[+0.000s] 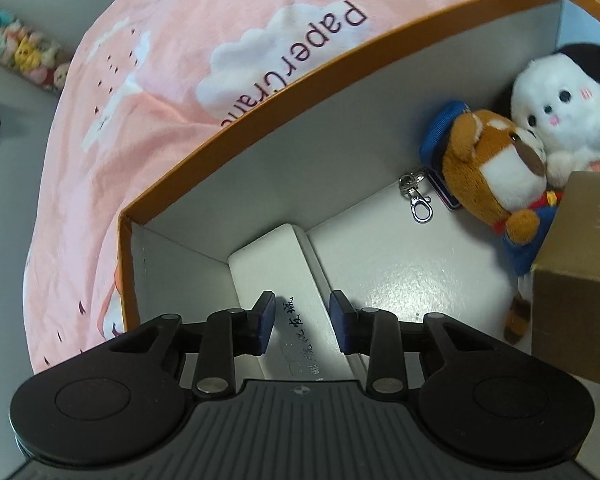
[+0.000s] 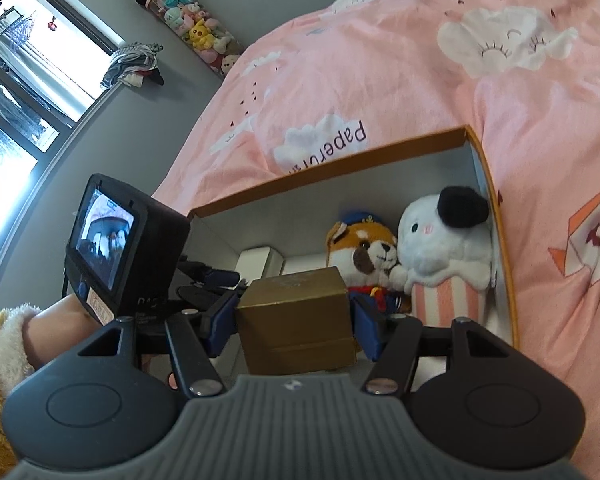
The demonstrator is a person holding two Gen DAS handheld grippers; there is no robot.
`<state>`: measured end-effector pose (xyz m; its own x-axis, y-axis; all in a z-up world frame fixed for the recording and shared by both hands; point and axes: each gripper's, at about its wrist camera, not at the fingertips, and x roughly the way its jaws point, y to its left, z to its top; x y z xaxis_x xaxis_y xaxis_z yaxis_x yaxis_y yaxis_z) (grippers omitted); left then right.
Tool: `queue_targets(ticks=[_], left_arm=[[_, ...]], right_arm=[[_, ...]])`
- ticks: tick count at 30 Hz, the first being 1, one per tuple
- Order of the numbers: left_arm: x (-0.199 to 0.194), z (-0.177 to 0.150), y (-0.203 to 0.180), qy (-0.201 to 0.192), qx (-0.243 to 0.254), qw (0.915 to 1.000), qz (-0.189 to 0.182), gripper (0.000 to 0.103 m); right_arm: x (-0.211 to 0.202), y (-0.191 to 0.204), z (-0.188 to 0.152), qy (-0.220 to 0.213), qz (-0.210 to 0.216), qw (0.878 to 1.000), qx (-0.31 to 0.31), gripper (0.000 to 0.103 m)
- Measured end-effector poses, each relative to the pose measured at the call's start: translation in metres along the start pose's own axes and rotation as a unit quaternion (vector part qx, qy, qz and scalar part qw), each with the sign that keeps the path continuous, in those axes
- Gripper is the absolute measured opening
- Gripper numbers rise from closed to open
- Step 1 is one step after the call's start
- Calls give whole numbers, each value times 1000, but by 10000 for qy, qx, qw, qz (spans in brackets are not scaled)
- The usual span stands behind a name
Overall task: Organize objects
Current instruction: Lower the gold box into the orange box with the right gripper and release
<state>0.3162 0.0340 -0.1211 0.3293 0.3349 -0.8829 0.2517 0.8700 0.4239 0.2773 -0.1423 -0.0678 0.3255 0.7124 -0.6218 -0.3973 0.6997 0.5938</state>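
Note:
An orange-rimmed box [image 1: 260,120] with a white inside lies on the pink bed. In it are a brown fox plush [image 1: 496,168] with a keyring clip [image 1: 418,196], a white plush [image 1: 568,116], and a white slim case [image 1: 284,280] in the near left corner. My left gripper [image 1: 302,320] is open just above the white case, its jaws apart on either side of it. My right gripper [image 2: 294,324] is shut on a gold box [image 2: 296,316] and holds it inside the orange box [image 2: 340,160], in front of the fox plush [image 2: 364,252] and the white plush [image 2: 444,248]. The gold box [image 1: 580,280] also shows in the left wrist view.
The pink duvet [image 2: 420,80] surrounds the orange box. The left gripper's camera unit [image 2: 120,248] and a hand in a yellow fleece sleeve [image 2: 4,360] sit at the left. A tube of small plush toys [image 2: 192,28] leans on the grey wall by a window [image 2: 20,80].

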Motion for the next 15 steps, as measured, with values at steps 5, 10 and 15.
queue_targets(ticks=[5,10,15], left_arm=[[-15,-6,9,-381,-74,9990,-201,35],[-55,-21,40,-1001,-576,9902,-785,35],[-88,-53,66,-1549,-1317,9756,-831,35]], right_arm=[[2,4,0,260,106,9996,66,63],[10,12,0,646,121,9978,120,63],[28,26,0,1274,211,9915,156,63]])
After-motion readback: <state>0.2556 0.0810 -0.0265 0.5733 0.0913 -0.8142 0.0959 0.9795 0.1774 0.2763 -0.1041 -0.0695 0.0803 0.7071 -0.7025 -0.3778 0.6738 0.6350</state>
